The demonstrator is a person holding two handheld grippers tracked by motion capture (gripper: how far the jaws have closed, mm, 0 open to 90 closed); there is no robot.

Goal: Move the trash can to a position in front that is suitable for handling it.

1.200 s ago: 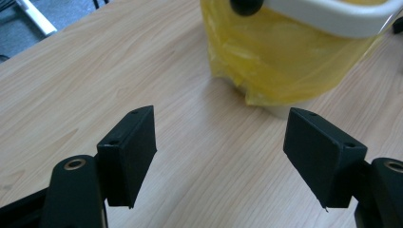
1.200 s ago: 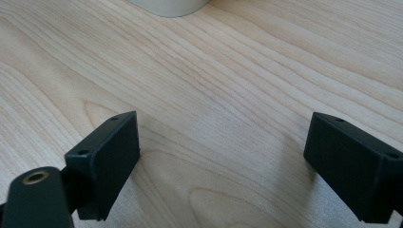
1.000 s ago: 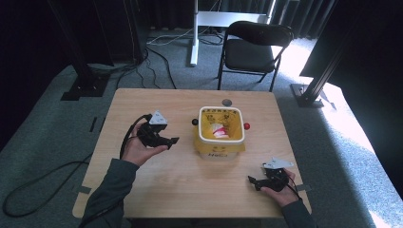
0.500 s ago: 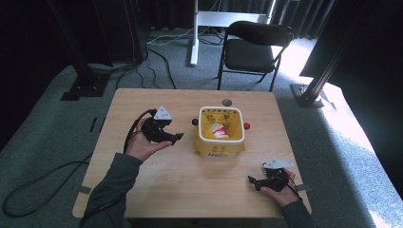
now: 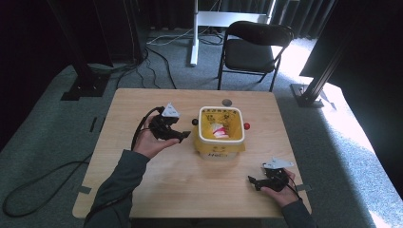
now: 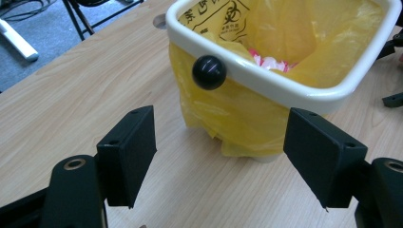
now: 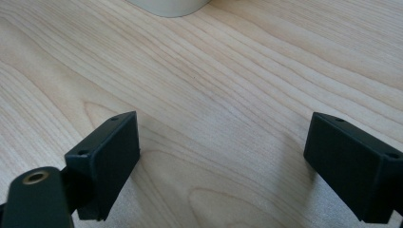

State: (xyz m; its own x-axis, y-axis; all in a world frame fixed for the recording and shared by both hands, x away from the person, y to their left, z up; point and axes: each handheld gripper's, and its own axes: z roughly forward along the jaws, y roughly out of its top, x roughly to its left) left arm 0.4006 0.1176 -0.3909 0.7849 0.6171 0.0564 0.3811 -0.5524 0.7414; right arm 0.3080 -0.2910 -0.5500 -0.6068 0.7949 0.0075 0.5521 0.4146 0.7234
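A white bin (image 5: 221, 132) lined with a yellow bag stands mid-table, with red and white waste inside. A black knob (image 5: 194, 122) sits on its left side and a red knob (image 5: 246, 126) on its right. My left gripper (image 5: 183, 135) is open just left of the bin. In the left gripper view the bin (image 6: 285, 80) and its black knob (image 6: 209, 72) lie ahead of my left gripper (image 6: 221, 159), whose jaws stand wide apart. My right gripper (image 5: 254, 182) rests open near the table's front right; in the right gripper view my right gripper (image 7: 221, 166) holds nothing over bare wood.
The wooden table (image 5: 142, 190) has a round cable hole (image 5: 227, 102) at its far edge. A black folding chair (image 5: 252, 52) stands beyond the table, with a white stand base (image 5: 195, 28) and cables on the carpet.
My left gripper has moved right, closer to the bin's left side. The right gripper has stayed in place.
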